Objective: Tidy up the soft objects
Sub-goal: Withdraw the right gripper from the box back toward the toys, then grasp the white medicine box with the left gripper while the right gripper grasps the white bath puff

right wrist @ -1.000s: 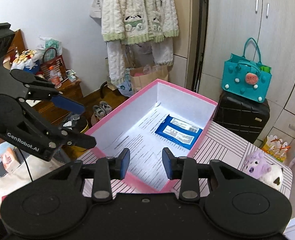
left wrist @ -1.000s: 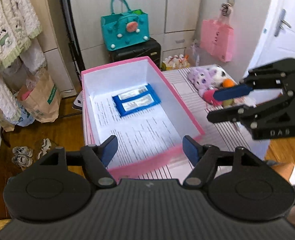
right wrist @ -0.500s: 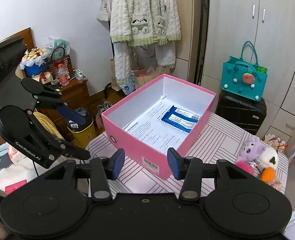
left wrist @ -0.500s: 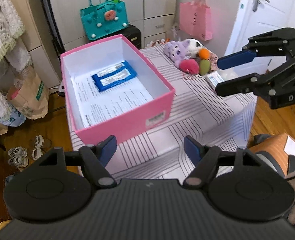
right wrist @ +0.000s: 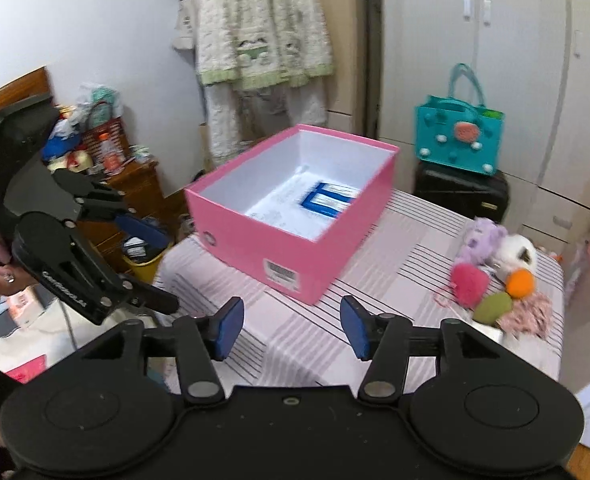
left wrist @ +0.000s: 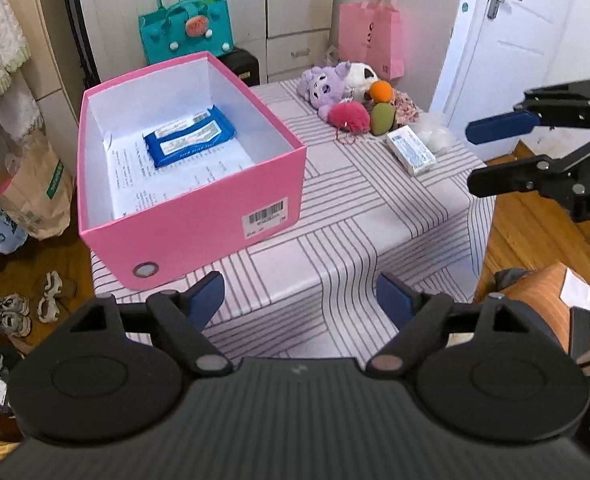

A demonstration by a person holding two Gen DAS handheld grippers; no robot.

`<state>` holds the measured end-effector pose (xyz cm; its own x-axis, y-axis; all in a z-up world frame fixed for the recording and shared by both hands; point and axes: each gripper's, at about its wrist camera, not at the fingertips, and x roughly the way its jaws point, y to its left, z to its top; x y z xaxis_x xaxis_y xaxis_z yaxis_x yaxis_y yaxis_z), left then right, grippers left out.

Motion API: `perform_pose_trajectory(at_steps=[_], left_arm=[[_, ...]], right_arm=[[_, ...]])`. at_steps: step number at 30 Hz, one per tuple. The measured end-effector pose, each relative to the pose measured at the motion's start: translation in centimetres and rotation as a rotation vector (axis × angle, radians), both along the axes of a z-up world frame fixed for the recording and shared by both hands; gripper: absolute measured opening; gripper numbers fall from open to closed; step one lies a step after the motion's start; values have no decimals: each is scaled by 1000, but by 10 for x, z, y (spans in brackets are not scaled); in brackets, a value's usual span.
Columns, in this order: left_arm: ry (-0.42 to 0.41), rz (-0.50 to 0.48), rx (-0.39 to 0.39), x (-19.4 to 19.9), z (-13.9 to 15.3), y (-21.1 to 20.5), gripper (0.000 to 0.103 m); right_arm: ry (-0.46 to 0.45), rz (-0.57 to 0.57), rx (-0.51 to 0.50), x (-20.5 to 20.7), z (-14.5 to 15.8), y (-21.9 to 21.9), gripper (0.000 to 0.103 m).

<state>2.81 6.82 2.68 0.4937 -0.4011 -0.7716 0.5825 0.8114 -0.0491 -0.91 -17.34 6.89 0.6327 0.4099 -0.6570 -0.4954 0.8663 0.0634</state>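
1. Since the earlier frames both grippers have drawn back from the pink box (left wrist: 199, 216): a second ago they hung right over its near rim, and now the whole box and a wide stretch of the striped tablecloth (left wrist: 375, 208) show ahead of them.
2. The left gripper (left wrist: 301, 300) is held off the near edge of the table, its jaws spread wide with nothing between them.
3. The right gripper (right wrist: 291, 326) is likewise well open and empty; in the left wrist view it sits to the right, beyond the table's right edge.
4. The box stands on the left part of the table, open at the top, with a blue wipes packet (left wrist: 189, 136) lying on printed paper inside.
5. The soft toys are piled at the far right corner of the table, well apart from the box: a purple plush (left wrist: 323, 86), a white plush (left wrist: 361, 74) just behind it, a pink pom-pom (left wrist: 349, 117), an orange ball (left wrist: 381, 91) and a green ball (left wrist: 382, 119), all touching or close together.
6. A small white carton (left wrist: 410, 150) lies just right of the pile.
7. A teal bag (left wrist: 185, 34) sits on a black suitcase beyond the table.
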Motion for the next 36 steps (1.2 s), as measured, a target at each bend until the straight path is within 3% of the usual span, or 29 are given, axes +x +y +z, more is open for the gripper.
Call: perform_pose_trajectory(at_steps=[17,23,27,30,36], left_arm=[[-121,44,-147,4,-64,-48,83],[-122,25,-203,13,-70,-81,83],[-162,32,-215,24,-71,-111,83],[-169,12,-236,35,-72,-133,83],[-240,10,-204,48,-76,-176,83]], right_arm=[[-107,-234,24,-17,-80,-63,66],[-160,-304,-68,9,-97,-87,69],[-182,-366,16,15,-98,-113,70],[-229,-362,82,16,-100,-129,77],[-253,-389,86,26,-104,-149,77]])
